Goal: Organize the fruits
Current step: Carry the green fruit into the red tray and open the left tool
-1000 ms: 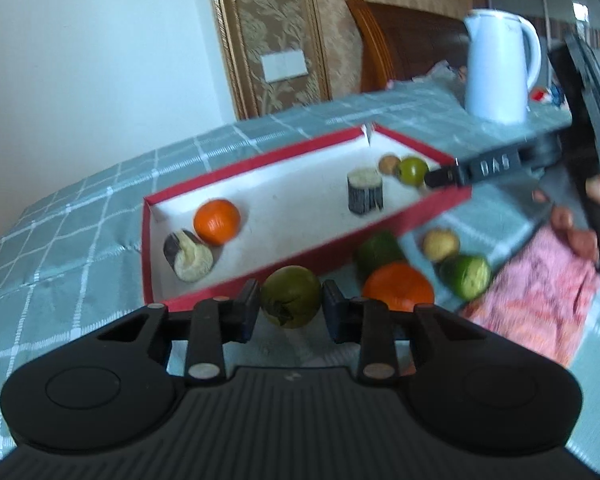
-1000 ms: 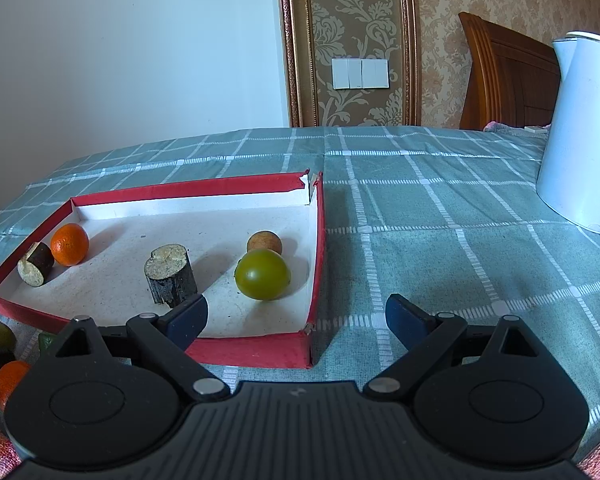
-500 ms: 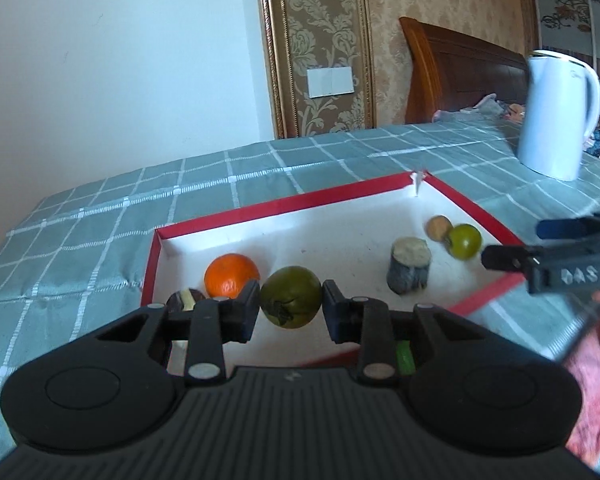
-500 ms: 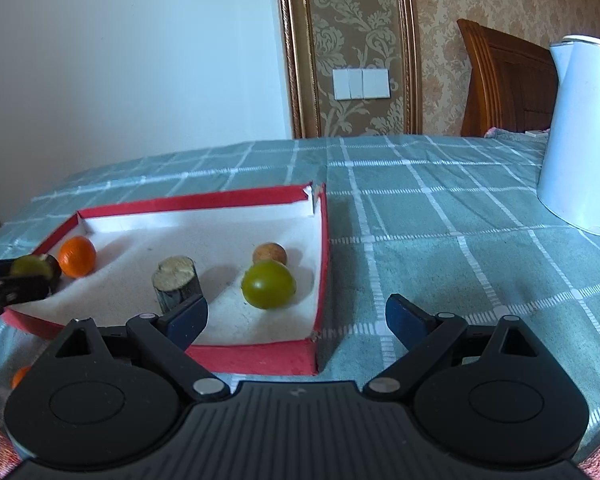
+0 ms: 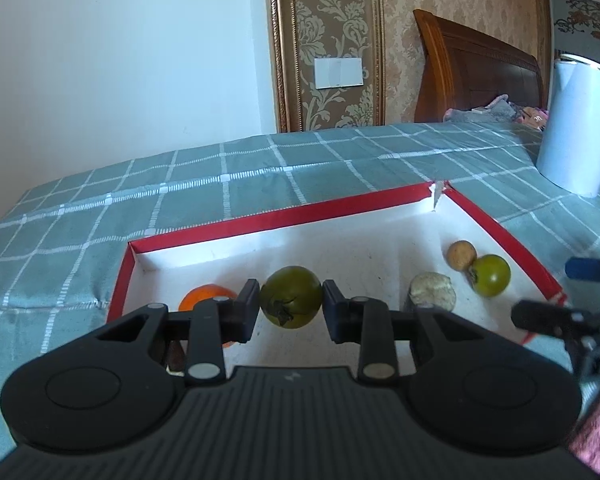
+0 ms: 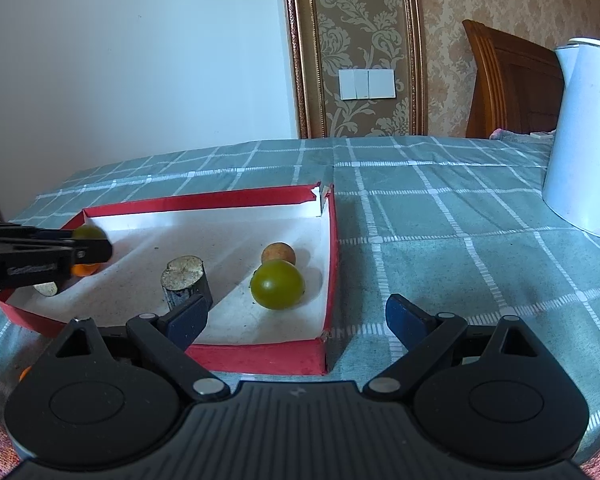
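While pinched between the pads of the left gripper [image 5: 291,307], dark green fruit [image 5: 291,297] held above the white floor of the red-rimmed box [image 5: 284,218], near its left end, just beside an orange [image 5: 204,298]. Right gripper [image 6: 296,316] spread wide, holding nothing, at the box's near right corner, close to a green fruit [image 6: 277,284], brown ball [image 6: 278,254] and log stub [image 6: 186,280]. White kettle [image 6: 584,136] well apart on the checked cloth [image 6: 460,240].

I see an olive-green fruit [image 5: 291,296], an orange tangerine [image 5: 204,297], a red-rimmed white tray [image 5: 260,222], a teal white-checked tablecloth [image 5: 180,196] and a white kettle [image 5: 572,128].
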Tool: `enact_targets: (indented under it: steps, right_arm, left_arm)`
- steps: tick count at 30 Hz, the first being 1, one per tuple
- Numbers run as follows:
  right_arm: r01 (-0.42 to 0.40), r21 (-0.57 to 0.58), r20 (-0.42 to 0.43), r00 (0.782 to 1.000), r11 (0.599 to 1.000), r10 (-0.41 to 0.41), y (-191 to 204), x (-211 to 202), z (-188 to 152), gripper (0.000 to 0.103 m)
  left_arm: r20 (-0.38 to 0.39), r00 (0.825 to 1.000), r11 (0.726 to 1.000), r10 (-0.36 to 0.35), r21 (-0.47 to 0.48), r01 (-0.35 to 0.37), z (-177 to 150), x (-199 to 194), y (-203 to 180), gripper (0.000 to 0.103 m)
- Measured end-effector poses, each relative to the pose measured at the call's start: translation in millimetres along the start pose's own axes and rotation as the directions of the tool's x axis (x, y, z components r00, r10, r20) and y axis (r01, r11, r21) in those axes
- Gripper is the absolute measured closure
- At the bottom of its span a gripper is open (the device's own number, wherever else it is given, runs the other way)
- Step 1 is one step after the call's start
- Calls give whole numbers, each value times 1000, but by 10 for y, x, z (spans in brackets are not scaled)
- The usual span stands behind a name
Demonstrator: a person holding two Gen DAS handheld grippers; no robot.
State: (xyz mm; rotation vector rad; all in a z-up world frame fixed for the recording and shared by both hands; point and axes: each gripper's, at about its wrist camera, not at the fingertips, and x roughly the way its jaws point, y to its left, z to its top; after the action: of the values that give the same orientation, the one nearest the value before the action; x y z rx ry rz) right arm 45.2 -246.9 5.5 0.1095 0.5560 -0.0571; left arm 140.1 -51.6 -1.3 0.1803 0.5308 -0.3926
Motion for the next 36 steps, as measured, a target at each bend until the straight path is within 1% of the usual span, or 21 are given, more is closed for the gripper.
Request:
enact_targets:
  steps: [4, 10, 15, 17, 20, 25, 31, 36]
  right_arm:
    - [-24, -7, -36, 999, 1000, 24, 26, 0, 9, 7]
    - [-16, -18, -25, 1000, 1000, 16, 62, -34, -3, 7]
    - [-14, -16, -20, 1000, 1000, 14, 58, -41, -1, 7]
    - [-11, -19, -31, 999, 1000, 10, 68, -28, 4, 7]
    - [-9, -19, -30, 1000, 1000, 9, 67, -31, 6, 7]
    - [-6, -17, -25, 1000, 1000, 5, 62, -32, 10, 7]
    - [-5, -17, -27, 1000, 1000, 5, 65, -31, 15, 7]
    - [-4, -17, -25, 1000, 1000, 4, 73, -31, 15, 7]
  left_arm:
    - [-12, 1000, 1000, 9, -17, -9, 4, 90, -5, 73]
    - [-29, 999, 998, 23, -53, -24, -16, 192, 60, 73]
    - [-34, 999, 997, 12, -81, -15, -27, 233, 109, 73]
    - [-39, 999, 996, 10, -84, -13, -25, 254, 118, 73]
    - [-51, 999, 996, 9, -85, -13, -40, 291, 119, 72]
    - [-47, 999, 997, 14, -77, -18, -46, 298, 112, 72]
    - [-43, 998, 999, 39, -36, -41, -79, 304, 37, 72]
    - [-40, 998, 999, 39, -36, -41, -88, 301, 36, 71]
